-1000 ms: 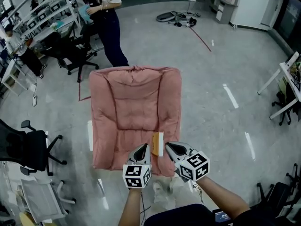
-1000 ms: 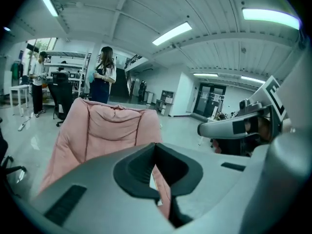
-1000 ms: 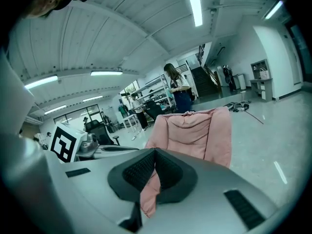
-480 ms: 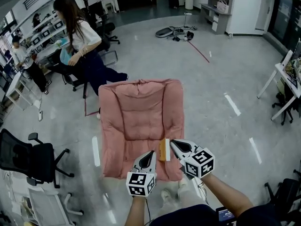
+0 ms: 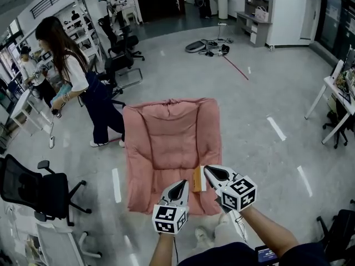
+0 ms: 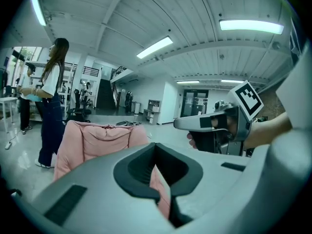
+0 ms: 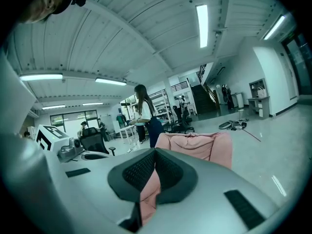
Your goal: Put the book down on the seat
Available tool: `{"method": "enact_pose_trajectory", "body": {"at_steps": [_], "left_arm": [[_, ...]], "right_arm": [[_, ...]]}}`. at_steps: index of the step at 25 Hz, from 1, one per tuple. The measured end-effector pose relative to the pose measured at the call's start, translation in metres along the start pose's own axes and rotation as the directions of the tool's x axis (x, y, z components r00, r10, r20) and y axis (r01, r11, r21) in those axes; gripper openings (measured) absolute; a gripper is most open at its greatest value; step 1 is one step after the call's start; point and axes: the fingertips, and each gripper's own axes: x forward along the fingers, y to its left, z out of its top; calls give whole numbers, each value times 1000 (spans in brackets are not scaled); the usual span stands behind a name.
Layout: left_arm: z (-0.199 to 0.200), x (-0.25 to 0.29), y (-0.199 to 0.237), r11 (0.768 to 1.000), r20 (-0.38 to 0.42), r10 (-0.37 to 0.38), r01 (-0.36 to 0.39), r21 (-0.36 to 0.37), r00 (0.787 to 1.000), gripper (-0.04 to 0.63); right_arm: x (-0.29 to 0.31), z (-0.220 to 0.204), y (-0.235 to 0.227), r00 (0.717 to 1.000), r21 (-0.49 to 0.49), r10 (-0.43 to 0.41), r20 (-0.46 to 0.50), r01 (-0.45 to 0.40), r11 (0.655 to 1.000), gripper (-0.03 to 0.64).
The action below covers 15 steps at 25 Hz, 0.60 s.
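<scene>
The pink padded seat [image 5: 166, 143] lies at the middle of the head view. Above its front edge the left hand-held gripper [image 5: 181, 185] is closed and empty. Just right of it the book [image 5: 198, 179] stands on edge on the seat, apparently unheld. The right hand-held gripper [image 5: 208, 170], jaws together too, sits just beside it. A nudge, or the soft padding, could topple the book off the front.

Glossy grey floor [image 5: 266, 82], black office chair [image 5: 33, 184], white desk [image 5: 334, 77], ceiling strip lights [image 6: 251, 26] overhead.
</scene>
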Motion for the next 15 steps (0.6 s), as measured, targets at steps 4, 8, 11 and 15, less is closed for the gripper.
{"method": "enact_pose_trajectory", "body": {"at_steps": [4,8,11,15], "left_arm": [[2,-6,-4,1000,5,-2,2,4,1000,5],[10,-6,-12,1000,29,-15,14,14,999,5],[20,-5,-27,1000,49,-20,19,21,999,5],[34,-7,-45,1000,79,-16,14,25,997,5]], "right_arm": [[-4,2,6,1000,-6,5,12,-5,1000,20],[-12,7,4,1000,-11,-1,29,1,1000,20],[-27,13,-1,999,-21,-9,42,10,1000,20],[-47,22,-2,998,-32,-6,61,7,999,20]]}}
